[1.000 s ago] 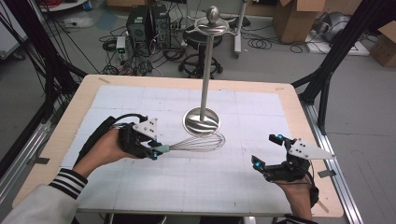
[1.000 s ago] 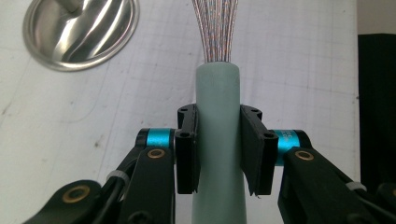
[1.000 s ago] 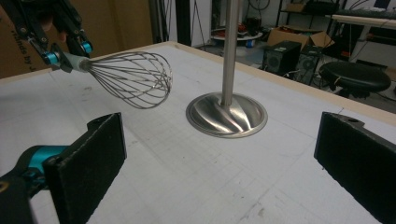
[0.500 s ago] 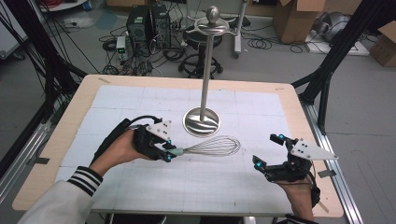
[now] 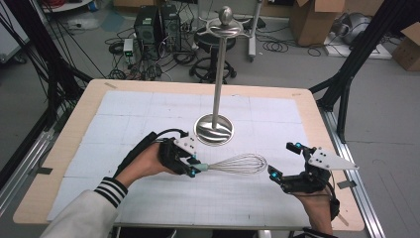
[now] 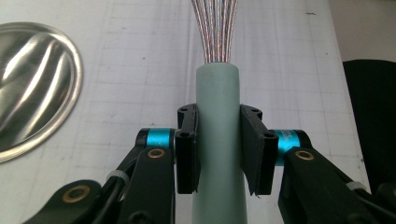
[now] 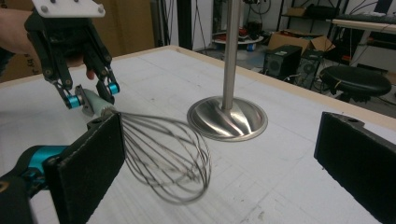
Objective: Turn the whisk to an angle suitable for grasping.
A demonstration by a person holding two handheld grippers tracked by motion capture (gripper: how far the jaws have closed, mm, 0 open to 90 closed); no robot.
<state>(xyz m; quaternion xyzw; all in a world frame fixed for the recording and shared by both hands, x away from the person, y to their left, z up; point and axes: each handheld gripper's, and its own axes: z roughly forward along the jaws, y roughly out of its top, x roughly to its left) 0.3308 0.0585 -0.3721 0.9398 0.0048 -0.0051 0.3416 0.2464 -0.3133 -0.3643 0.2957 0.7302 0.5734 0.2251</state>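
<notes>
Pale-green handle of the whisk (image 5: 237, 164) sits clamped in my left gripper (image 5: 194, 170), held level just above the table's near-middle, wires aimed rightward for handover (presumably). My right gripper (image 5: 284, 163) waits, jaws wide, holding nothing.

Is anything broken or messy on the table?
No, nothing stands out. The left claw grips the whisk by its pale green handle, wires unbent. The metal stand is upright, and the right claw waits open.
</notes>
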